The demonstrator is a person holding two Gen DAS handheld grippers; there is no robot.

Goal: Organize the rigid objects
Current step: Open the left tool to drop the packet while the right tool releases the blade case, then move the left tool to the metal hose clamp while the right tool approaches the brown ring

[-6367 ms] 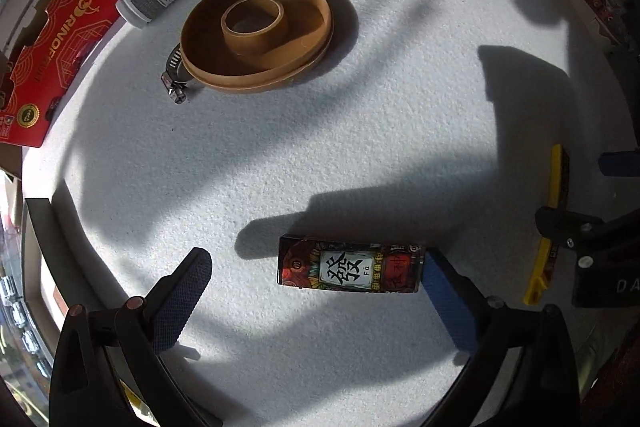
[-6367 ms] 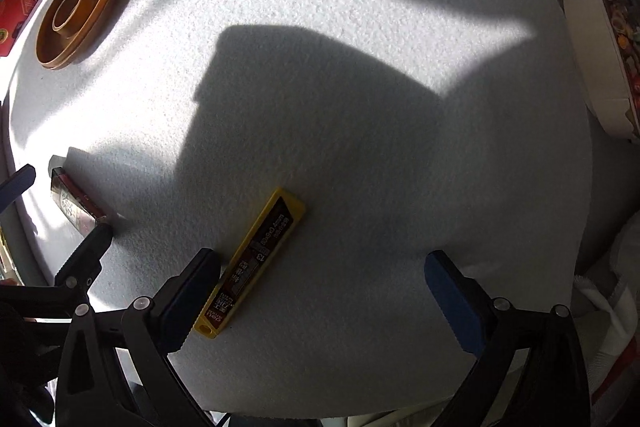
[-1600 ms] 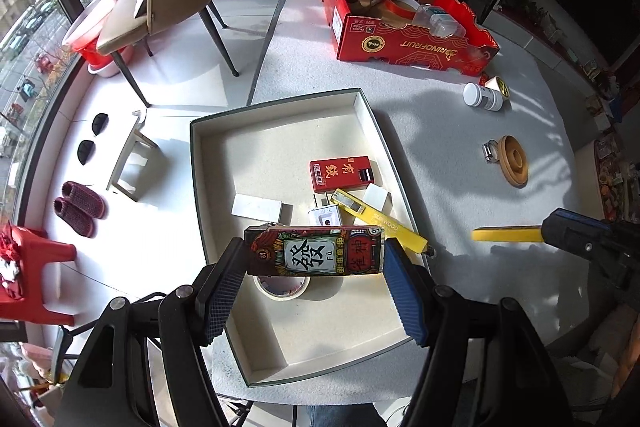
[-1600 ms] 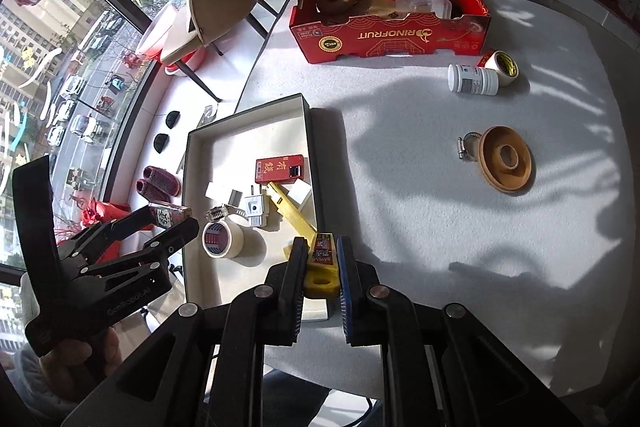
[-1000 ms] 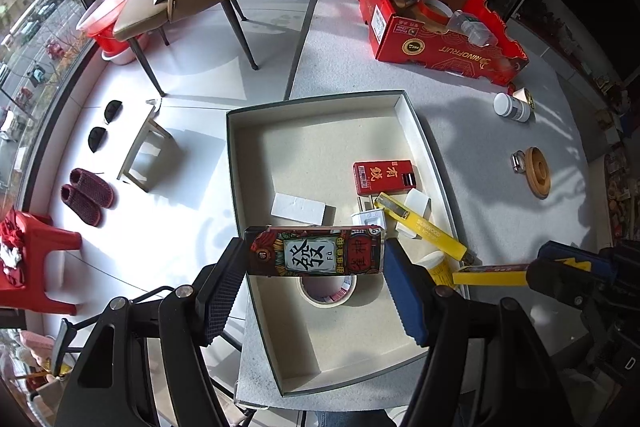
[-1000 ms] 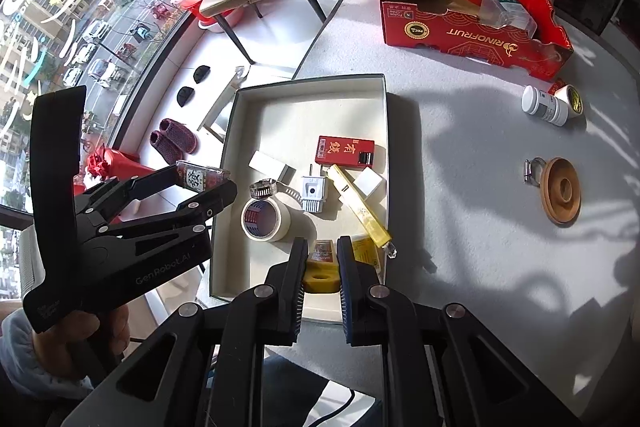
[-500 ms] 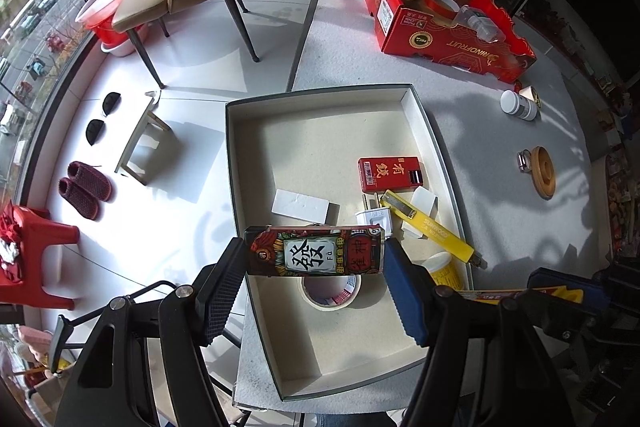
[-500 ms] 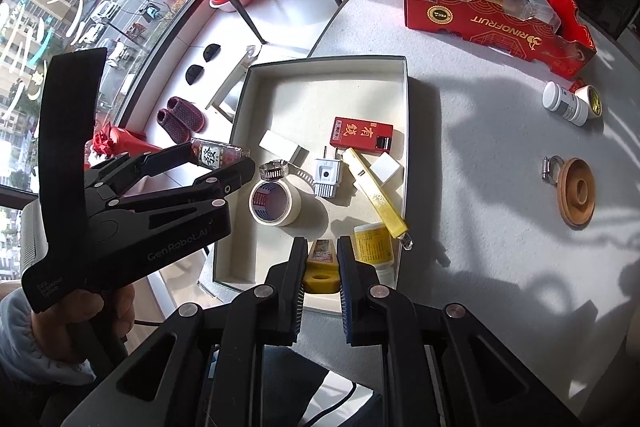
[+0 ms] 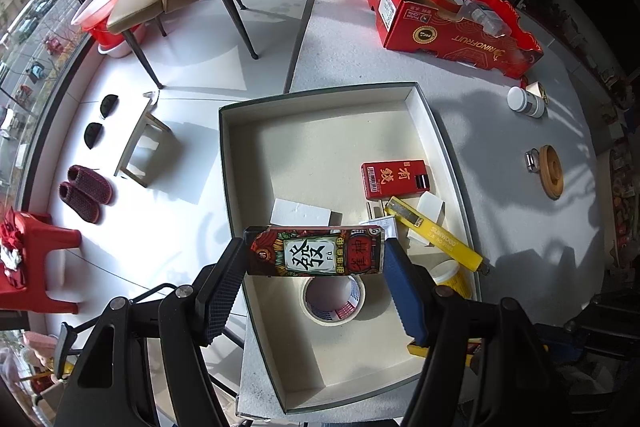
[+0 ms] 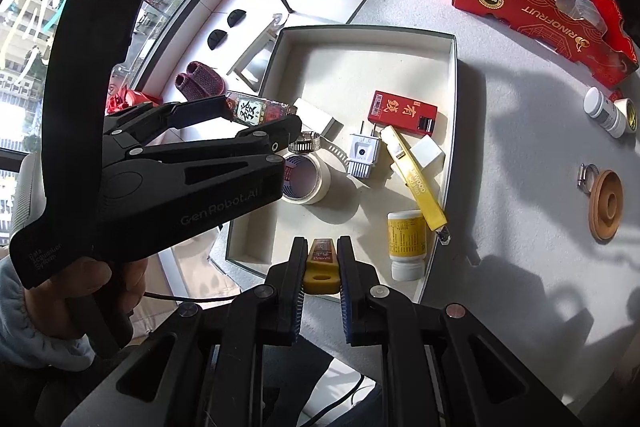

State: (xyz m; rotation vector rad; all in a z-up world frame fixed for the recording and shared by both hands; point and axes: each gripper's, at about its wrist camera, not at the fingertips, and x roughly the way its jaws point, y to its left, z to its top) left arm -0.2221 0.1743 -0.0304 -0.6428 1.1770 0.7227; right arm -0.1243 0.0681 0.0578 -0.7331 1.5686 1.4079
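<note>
My left gripper is shut on a patterned box with a white label, holding it by its two ends. It hangs above the near left part of the white tray, over a tape roll. In the right wrist view this box shows in the left gripper over the left rim of the tray. My right gripper is shut on a thin yellow case, which points at the tray's near edge.
In the tray lie a red box, a yellow utility knife, a white plug, a yellow bottle and a hose clamp. On the table stand a red carton, a white bottle and a wooden disc.
My right gripper has come down and closer to the tray with the yellow case still in it. The left gripper has kept its place and its hold on the patterned box.
</note>
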